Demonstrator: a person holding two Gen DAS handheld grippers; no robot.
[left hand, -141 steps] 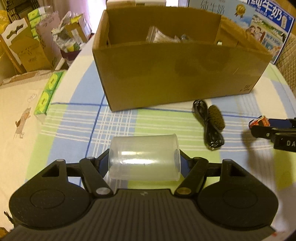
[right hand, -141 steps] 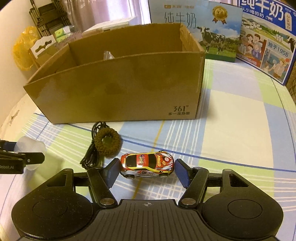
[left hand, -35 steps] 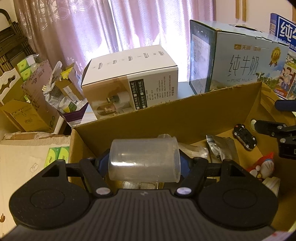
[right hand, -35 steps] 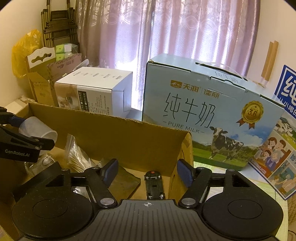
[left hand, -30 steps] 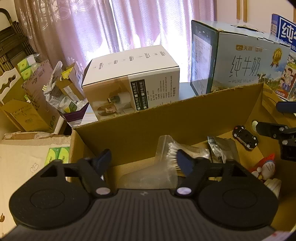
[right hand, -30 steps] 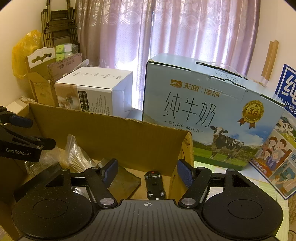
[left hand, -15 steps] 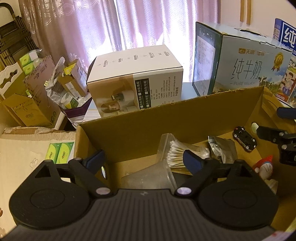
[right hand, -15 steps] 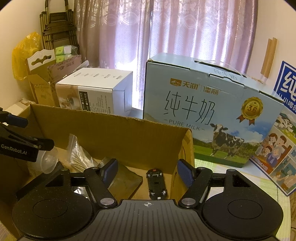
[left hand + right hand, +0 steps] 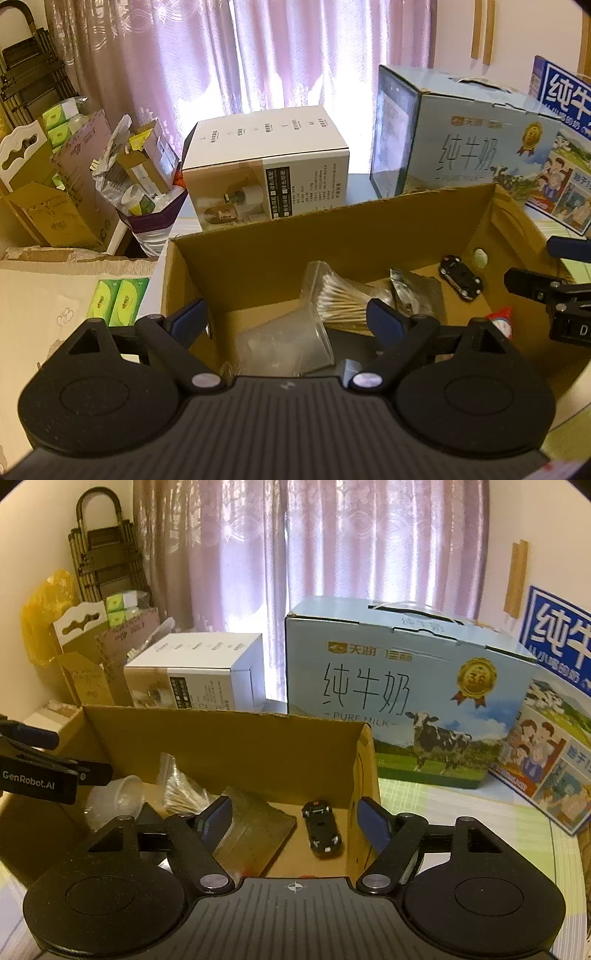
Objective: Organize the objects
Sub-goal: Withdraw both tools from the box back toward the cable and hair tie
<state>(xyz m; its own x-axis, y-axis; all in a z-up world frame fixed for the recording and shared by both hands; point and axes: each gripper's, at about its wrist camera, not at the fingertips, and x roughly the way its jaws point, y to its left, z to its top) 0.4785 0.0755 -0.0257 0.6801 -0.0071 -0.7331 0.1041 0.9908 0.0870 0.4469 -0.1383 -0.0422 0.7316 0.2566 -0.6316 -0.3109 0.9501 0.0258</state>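
The open cardboard box [image 9: 332, 236] [image 9: 221, 734] holds a clear plastic cup [image 9: 284, 343] [image 9: 114, 805] lying on its side, a bag of cotton swabs [image 9: 340, 299] [image 9: 181, 794], a foil pouch [image 9: 413, 291] [image 9: 255, 823] and a black toy car [image 9: 460, 282] [image 9: 321, 829]. My left gripper [image 9: 286, 319] hangs open over the box's left part, above the cup, with nothing between its fingers. My right gripper [image 9: 293, 821] is open over the box's right end, above the black car. A red and white toy [image 9: 500, 321] shows partly behind the right gripper.
Behind the cardboard box stand a white product box [image 9: 266, 173] [image 9: 199, 679] and a blue milk carton [image 9: 458, 147] [image 9: 402, 698]. Another blue carton [image 9: 554, 709] is at the far right. Cluttered cartons [image 9: 55, 184] and tissue packs [image 9: 118, 302] lie off the table's left.
My left gripper opened and let the clear cup drop; it now lies in the box. Both grippers have risen slightly. The right gripper stayed open over the black car.
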